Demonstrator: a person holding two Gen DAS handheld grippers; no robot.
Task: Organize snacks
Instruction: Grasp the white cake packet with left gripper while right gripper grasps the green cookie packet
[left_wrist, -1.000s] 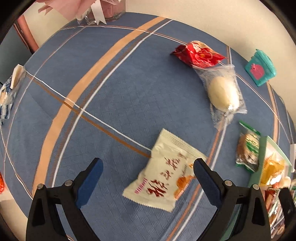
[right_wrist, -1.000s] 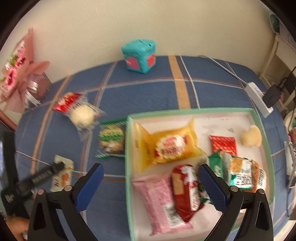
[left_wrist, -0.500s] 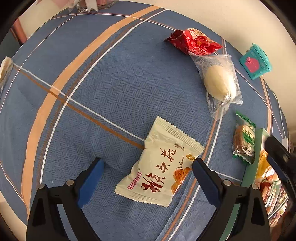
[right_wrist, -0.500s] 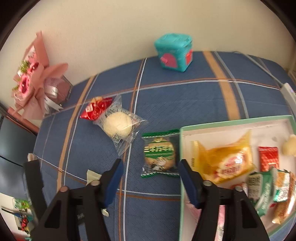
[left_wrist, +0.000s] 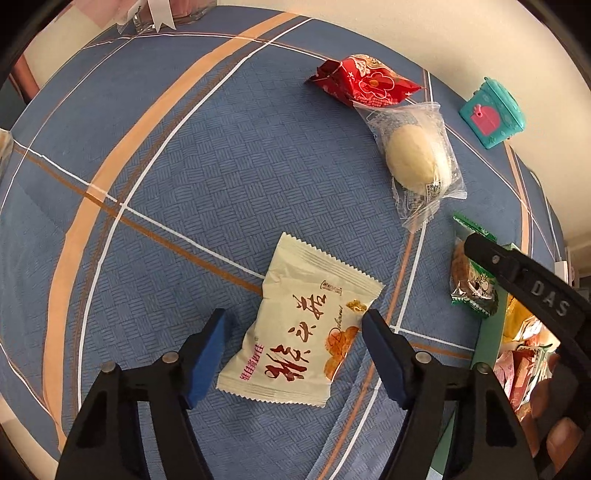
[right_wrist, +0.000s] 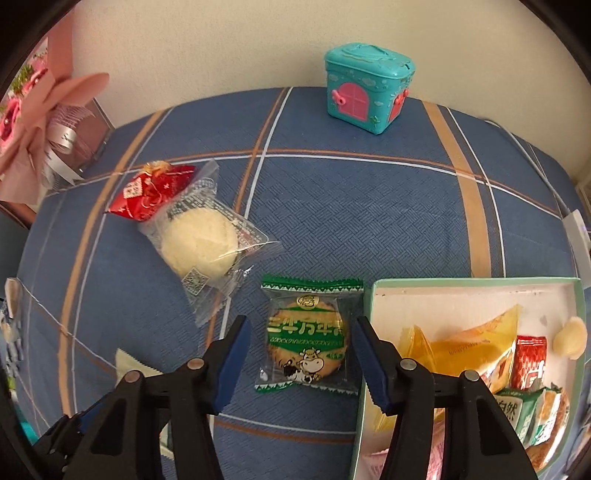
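Now the left gripper (left_wrist: 293, 341) is closing its blue pads around a cream, crinkle-edged sachet (left_wrist: 299, 328) lying low in the frame on the woven blue plaid cloth (left_wrist: 221, 155), pads not yet touching. Similarly, the right gripper (right_wrist: 299, 354) is narrowing, jaws still apart, around a green-trimmed clear biscuit packet (right_wrist: 308, 341) sitting just left of the mint-rimmed tray (right_wrist: 476, 286).

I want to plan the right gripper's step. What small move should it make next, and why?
Probably lower and close on the green cookie packet. The right gripper, whose jaws have just been closing, straddles it with a gap on both sides, pads not yet touching. The tray lies just beside it.
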